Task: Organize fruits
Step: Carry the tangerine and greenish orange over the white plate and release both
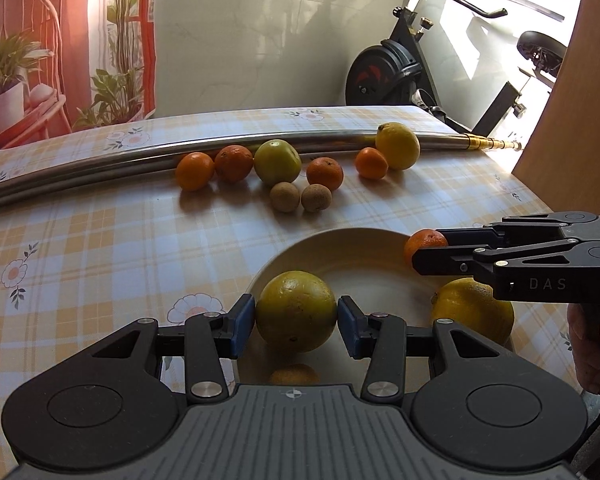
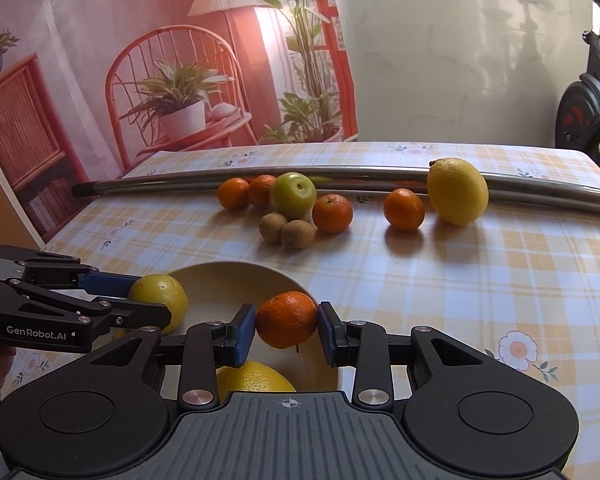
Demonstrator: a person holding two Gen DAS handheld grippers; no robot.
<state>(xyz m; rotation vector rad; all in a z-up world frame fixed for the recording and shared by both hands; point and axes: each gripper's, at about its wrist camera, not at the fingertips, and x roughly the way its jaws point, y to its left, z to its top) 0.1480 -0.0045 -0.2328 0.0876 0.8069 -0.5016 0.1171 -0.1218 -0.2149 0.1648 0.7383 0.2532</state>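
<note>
1. Left tongs [image 1: 296, 314] clamped on a yellow-green citrus [image 1: 296, 311], pads against both its sides, hovering over the near part of the white bowl [image 1: 340, 240].
2. Right tongs [image 2: 287, 326] closed around a small mandarin [image 2: 287, 319], poised above the bowl's right rim.
3. Already in the bowl: a large yellow citrus [image 2: 254, 376] under the right tongs, plus a glimpse of something orange [image 1: 294, 374] low in the left view.
4. Left out on the table [image 1: 100, 248], along the metal pole [image 1: 100, 164]: four mandarins [image 2: 332, 213], a green apple [image 2: 293, 195], two brown kiwis [image 2: 298, 233], a lemon [image 2: 457, 191].
5. Judging by that: barely a third done, two drops pending, eight pieces to fetch.
</note>
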